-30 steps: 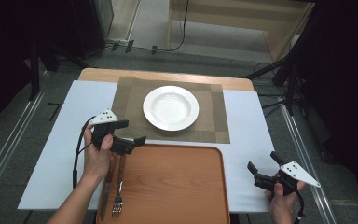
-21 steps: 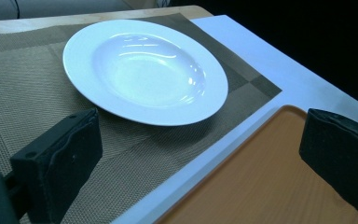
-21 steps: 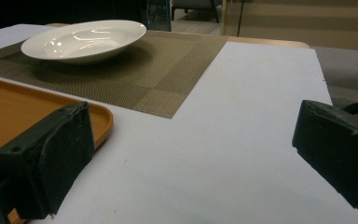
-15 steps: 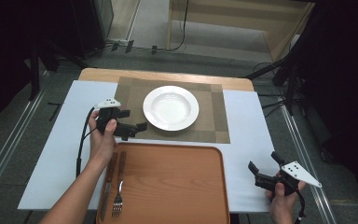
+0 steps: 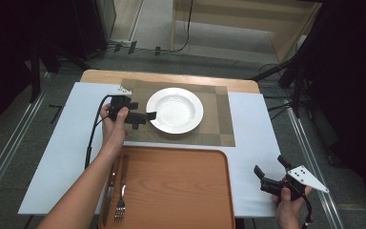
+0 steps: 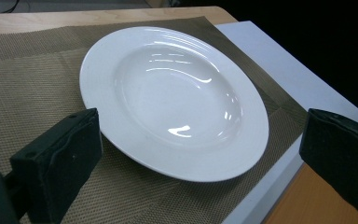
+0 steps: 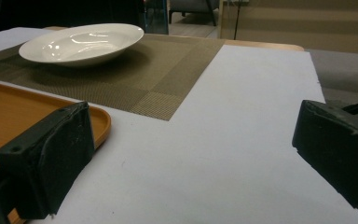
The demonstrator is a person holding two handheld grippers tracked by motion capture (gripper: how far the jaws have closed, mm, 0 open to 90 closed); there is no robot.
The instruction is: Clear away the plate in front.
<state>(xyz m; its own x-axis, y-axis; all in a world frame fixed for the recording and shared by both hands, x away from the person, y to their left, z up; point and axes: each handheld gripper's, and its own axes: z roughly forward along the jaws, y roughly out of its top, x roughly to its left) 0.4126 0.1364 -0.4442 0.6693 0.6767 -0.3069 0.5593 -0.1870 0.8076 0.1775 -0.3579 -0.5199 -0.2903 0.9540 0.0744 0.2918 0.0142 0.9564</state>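
In the high view, the left tongs hover at the left rim of a white soup plate, jaws spread on either side of that edge without visibly touching it. The plate sits in the middle of a brown woven placemat on the white worktop. Nearer the person lies an orange tray holding a fork and what may be a knife along its left side. The right tongs are held spread at the worktop's right near corner, well apart from the plate.

The left gripper view shows the plate between the wide-open jaws, on the placemat.

The right gripper view shows spread jaws over bare worktop, the plate far off, and the tray's corner close by.
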